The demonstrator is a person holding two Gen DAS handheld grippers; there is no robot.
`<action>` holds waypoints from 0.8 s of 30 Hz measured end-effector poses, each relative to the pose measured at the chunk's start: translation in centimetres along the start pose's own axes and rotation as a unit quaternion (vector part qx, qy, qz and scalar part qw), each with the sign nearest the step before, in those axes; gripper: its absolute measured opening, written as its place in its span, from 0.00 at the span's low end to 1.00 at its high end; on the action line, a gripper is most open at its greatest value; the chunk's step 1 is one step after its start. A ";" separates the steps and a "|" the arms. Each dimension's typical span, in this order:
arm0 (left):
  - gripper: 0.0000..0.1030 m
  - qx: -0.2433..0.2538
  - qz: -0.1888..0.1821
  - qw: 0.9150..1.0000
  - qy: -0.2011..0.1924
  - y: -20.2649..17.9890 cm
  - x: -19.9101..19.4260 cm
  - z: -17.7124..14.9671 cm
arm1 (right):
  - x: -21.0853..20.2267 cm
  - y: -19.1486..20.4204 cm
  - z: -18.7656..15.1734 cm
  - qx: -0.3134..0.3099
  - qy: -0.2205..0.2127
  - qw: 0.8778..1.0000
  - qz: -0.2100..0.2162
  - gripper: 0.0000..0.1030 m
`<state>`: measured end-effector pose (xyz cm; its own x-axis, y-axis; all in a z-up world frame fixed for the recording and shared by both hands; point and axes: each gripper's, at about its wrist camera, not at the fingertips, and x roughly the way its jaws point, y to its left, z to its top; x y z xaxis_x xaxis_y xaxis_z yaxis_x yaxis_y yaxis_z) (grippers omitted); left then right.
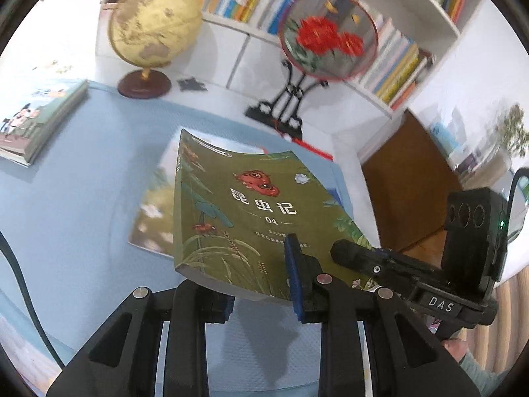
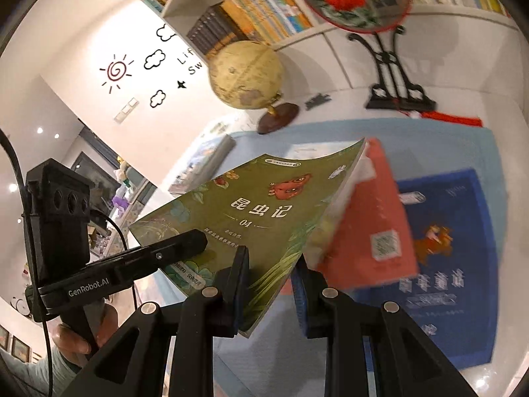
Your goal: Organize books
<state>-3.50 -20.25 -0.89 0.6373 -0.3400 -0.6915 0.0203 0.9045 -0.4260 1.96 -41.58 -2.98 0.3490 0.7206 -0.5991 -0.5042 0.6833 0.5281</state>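
Left wrist view. One green book (image 1: 251, 205) is held clear above the blue mat (image 1: 82, 198), tilted, cover up. Left gripper (image 1: 261, 284) is clamped on its near edge: one blue-padded finger lies on the cover, the other goes under. The right gripper (image 1: 350, 254) reaches in from the right with its tip on the book's right edge; its body reads "DAS". Cover: olive green with plants, a red butterfly and a red insect, title "昆虫记", number "04"; the small print is too blurred to read. Count on the mat: one thin book (image 1: 152, 221) flat beneath the held one, and one stack of books (image 1: 39, 122) at far left. On the table behind: one globe (image 1: 155, 23), one round embroidered fan on a black stand (image 1: 327, 33) with red flowers. Shelved books (image 1: 393, 63) are too many and too blurred to count. Wall lettering reads "Swee-".

Right wrist view. Same green book (image 2: 251, 211), raised and tilted. Right gripper (image 2: 271, 284) is closed on its lower right corner, one finger above the cover, one below. The left gripper (image 2: 185, 243), marked "GenRobot.AI", pinches the left edge. Below lie one red book (image 2: 370, 218) with a QR code and one dark blue book (image 2: 456, 251), title blurred. Wall decals: one sun, three clouds, partial letters "Li", "Sw".
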 end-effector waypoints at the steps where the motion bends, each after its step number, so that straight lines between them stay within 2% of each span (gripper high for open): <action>1: 0.22 -0.003 -0.003 1.000 -0.007 0.9 -0.7 0.5 | 0.7 1.2 0.6 -0.006 -0.004 1.000 0.002 0.23; 7: 0.23 -0.002 -0.002 0.999 -0.045 8.0 -5.0 4.6 | 6.3 7.3 3.8 -0.011 -0.015 1.000 0.025 0.23; 15: 0.23 -0.009 0.024 0.997 -0.068 22.6 -8.8 11.2 | 20.3 16.8 8.3 -0.005 -0.006 0.999 0.053 0.23; 20: 0.23 -0.036 0.017 0.997 -0.061 30.9 -8.3 14.5 | 29.1 19.6 10.8 0.013 0.008 0.998 0.053 0.23; 24: 0.23 -0.048 0.009 0.998 -0.050 35.7 -6.6 16.2 | 33.5 20.7 11.8 0.013 0.014 0.999 0.029 0.24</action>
<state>5.49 18.42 -2.05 0.7103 -0.2923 -0.6403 -0.0628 0.8798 -0.4713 12.49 -1.89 -5.02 0.2963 0.7562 -0.5835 -0.5028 0.6429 0.5779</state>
